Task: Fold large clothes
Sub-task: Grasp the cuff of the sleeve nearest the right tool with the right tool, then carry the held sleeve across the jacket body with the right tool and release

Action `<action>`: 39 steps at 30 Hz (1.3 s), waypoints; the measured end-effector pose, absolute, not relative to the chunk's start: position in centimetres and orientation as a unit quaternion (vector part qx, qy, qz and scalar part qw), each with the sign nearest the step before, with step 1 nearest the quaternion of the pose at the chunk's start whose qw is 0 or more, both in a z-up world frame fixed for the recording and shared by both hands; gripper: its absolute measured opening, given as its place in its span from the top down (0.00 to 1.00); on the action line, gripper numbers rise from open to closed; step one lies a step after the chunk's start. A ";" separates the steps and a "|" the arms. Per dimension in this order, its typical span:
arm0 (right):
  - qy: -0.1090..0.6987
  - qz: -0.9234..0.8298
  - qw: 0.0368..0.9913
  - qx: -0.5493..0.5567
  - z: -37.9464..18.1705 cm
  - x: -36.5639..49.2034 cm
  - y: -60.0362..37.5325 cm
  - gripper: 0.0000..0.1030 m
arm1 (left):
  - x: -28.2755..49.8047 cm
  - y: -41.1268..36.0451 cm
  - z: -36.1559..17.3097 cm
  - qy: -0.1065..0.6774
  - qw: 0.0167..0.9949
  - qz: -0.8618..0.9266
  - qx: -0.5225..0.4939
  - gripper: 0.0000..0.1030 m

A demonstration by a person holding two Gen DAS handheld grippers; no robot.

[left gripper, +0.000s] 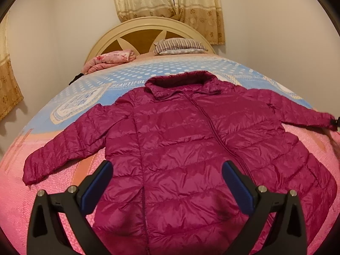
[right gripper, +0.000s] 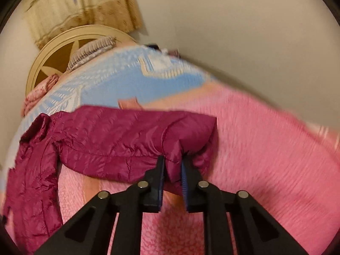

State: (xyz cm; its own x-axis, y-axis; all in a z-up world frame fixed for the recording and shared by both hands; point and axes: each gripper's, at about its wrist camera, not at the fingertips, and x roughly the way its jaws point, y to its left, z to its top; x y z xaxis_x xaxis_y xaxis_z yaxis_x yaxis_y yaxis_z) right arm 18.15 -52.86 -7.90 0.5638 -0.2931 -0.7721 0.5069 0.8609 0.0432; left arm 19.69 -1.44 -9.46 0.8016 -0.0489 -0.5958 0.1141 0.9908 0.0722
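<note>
A magenta quilted puffer jacket [left gripper: 180, 138] lies front up and zipped on the bed, collar toward the headboard and both sleeves spread out. My left gripper [left gripper: 167, 165] hovers open over the jacket's lower front, with only fabric below its blue pads. In the right wrist view my right gripper [right gripper: 173, 161] is shut on the cuff end of the jacket's right sleeve [right gripper: 127, 140], a fold of fabric pinched between the pads and lifted off the cover. The jacket's body [right gripper: 31, 180] trails off to the left. The right gripper's tip [left gripper: 335, 123] also shows at the sleeve's end.
The bed has a pink and blue patterned cover [left gripper: 53, 191]. A striped pillow [left gripper: 180, 45] and a folded pink blanket [left gripper: 110, 60] rest against the round headboard [left gripper: 140, 36]. Beige curtains [left gripper: 170, 0] hang on the wall behind. Pink cover [right gripper: 265, 148] stretches right of the sleeve.
</note>
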 end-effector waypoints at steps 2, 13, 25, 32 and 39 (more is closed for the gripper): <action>0.387 -0.231 0.888 0.092 -5.6 18.9 -51.7 0.89 | 19.5 -0.8 -9.0 0.307 0.950 -0.045 0.044 0.00; 0.270 -0.145 0.944 -0.122 4.3 22.8 -37.0 0.90 | 19.3 2.2 -8.1 0.295 0.955 -0.036 0.021 0.00; 0.238 0.036 0.936 -0.255 1.4 23.3 -19.7 0.91 | 18.9 5.7 -7.3 0.283 0.959 -0.011 0.002 0.00; 0.277 0.094 0.926 -0.237 -4.2 24.6 -15.2 0.91 | 19.0 7.5 -7.1 0.285 0.958 0.013 0.016 0.00; 0.320 0.122 0.910 -0.234 -7.9 24.6 -13.0 0.91 | 19.6 8.7 -6.9 0.286 0.958 0.026 0.021 0.00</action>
